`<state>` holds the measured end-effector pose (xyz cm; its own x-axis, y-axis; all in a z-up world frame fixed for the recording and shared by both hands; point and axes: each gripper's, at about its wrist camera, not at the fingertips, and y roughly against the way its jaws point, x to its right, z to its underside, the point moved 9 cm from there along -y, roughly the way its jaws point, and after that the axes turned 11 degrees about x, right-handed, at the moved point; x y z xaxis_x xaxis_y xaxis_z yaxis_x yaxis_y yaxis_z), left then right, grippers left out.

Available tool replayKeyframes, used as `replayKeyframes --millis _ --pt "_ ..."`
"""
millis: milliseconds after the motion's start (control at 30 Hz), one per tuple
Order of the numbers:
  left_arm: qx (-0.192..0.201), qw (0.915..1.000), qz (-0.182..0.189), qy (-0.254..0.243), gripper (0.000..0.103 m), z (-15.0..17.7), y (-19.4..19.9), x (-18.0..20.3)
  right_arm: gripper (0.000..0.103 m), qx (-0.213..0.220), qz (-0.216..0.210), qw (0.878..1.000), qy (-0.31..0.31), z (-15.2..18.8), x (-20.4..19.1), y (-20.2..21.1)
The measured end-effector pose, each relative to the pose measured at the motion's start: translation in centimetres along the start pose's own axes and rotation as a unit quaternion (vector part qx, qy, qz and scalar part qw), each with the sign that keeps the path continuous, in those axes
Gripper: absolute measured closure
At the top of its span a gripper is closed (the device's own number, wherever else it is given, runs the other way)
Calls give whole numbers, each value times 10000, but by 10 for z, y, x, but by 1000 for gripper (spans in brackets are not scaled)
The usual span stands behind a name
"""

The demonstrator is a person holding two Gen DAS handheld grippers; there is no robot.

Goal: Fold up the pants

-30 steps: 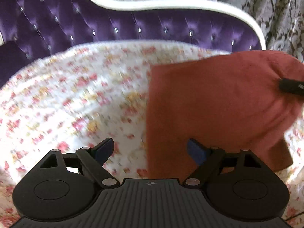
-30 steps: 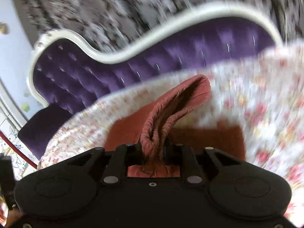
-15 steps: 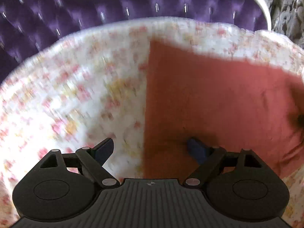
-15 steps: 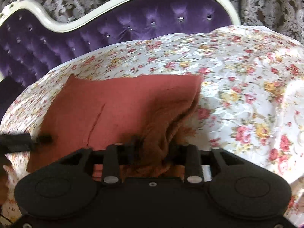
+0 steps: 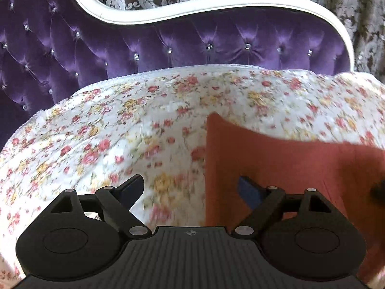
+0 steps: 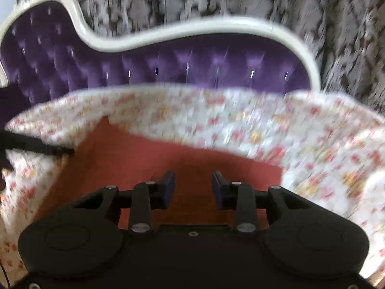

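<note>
A: Where are the pants [image 6: 149,159]?

B: Flat on the floral bedspread [image 5: 101,130], a rust-red rectangle below the purple headboard [image 5: 192,43]. No loose leg or waistband shows, so I'd judge the main fold is already down.

A: And the right tongs [image 6: 193,187]?

B: Partly spread, directly over the cloth. Their jaws have just been closing a little, but nothing sits between them; only flat fabric shows through the gap. The view is blurred, so whether the tips touch the cloth I cannot tell.

A: Why hang there with nothing held?

B: My guess is they are placed to press the layer flat or to pick a new edge.

A: The left tongs [image 5: 191,189]?

B: Spread wide and empty, jaws also just easing inward. They straddle the pants' left edge: one finger [image 5: 131,189] over the bedspread, the other over the red cloth. That looks suited to taking that edge for another fold.
</note>
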<state>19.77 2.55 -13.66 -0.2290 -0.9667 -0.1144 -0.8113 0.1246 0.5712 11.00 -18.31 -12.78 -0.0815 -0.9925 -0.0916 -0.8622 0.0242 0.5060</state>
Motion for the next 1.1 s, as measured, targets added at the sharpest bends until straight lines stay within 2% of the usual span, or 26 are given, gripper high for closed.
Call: replayKeyframes --millis 33,133,167,333,433,667,733,867,933,1100 --pt "-36 10000 44 80 18 -4 -8 0 59 -203 26 9998 73 13 -1 -8" --pt "-150 9994 135 285 17 -10 -29 -1 54 48 126 9930 1173 22 -19 -9" --pt "-168 9992 136 323 17 -11 -35 -1 54 60 183 9909 1331 23 -22 -9" --pt "-197 9994 84 259 17 -14 -60 3 54 -39 95 9939 1102 21 -18 -11" --pt "-326 9993 -128 109 16 -12 -75 2 54 -36 53 9945 1050 21 -16 -10" --pt "-463 9981 -204 356 15 -16 -99 -14 55 24 101 9942 1068 23 -18 -8" --pt "-477 9980 -244 325 11 -17 -103 -14 57 4 53 9952 977 24 -18 -8" --pt "-378 9985 -402 -3 13 -21 -96 -10 57 8 18 9966 823 23 -16 -8" --pt "-353 9982 -481 32 15 -23 -84 -11 57 26 29 9965 835 23 -17 -8" --pt "-131 9996 -100 226 15 -16 -28 -7 57 28 5 9960 894 22 -17 -8"
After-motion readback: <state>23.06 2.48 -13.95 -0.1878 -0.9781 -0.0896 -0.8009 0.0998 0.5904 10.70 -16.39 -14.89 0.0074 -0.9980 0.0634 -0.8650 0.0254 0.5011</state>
